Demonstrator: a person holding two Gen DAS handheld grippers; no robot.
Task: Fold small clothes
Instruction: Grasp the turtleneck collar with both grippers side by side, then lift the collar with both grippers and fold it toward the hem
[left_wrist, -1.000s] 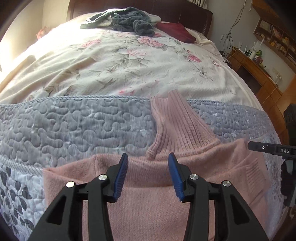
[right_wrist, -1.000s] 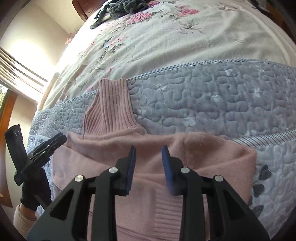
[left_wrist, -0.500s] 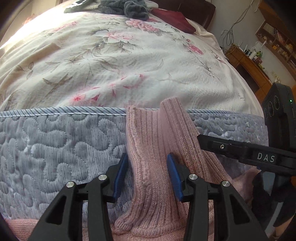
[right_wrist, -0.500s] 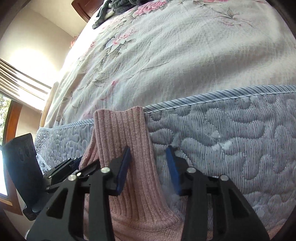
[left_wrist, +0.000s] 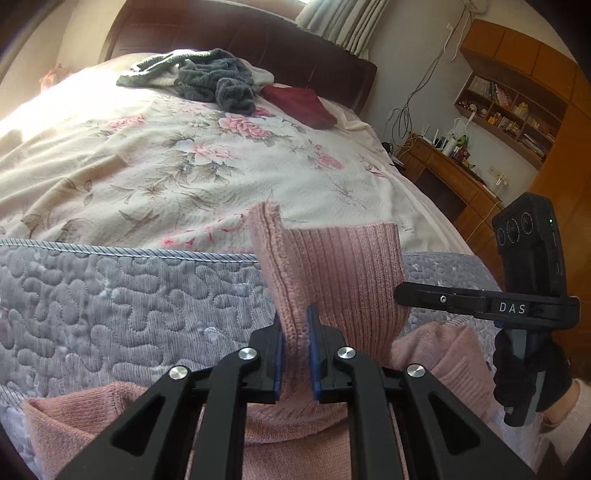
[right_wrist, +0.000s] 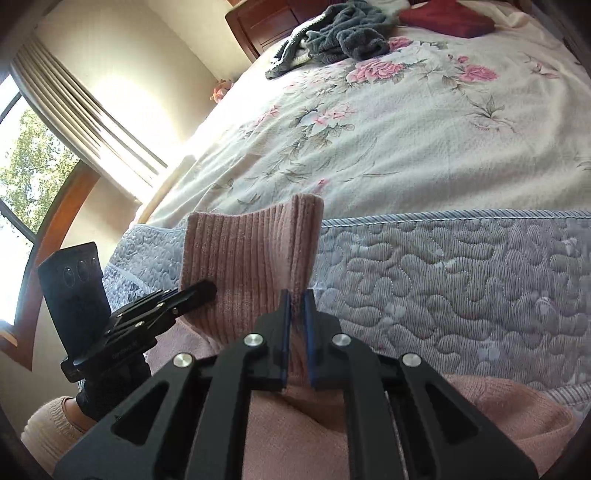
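A pink knitted sweater (left_wrist: 332, 435) lies on the grey quilted bedspread (left_wrist: 129, 295), its ribbed turtleneck collar (left_wrist: 340, 266) lifted upright. My left gripper (left_wrist: 295, 332) is shut on the collar's left edge. The right gripper (left_wrist: 410, 295) shows side-on at the collar's right edge in the left wrist view. In the right wrist view my right gripper (right_wrist: 296, 317) is shut on the collar's (right_wrist: 251, 258) right fold, and the left gripper (right_wrist: 207, 290) grips its left side. The sweater body (right_wrist: 295, 424) spreads under both.
A floral cream blanket (left_wrist: 184, 166) covers the bed beyond the quilt. A grey garment pile (left_wrist: 214, 85) and a dark red cloth (left_wrist: 303, 107) lie near the headboard. A wooden desk and shelves (left_wrist: 461, 173) stand right. A window (right_wrist: 22, 155) is at left.
Both grippers moved from the sweater body up to the collar, closed on its two edges, and lifted it off the quilt so it now stands upright.
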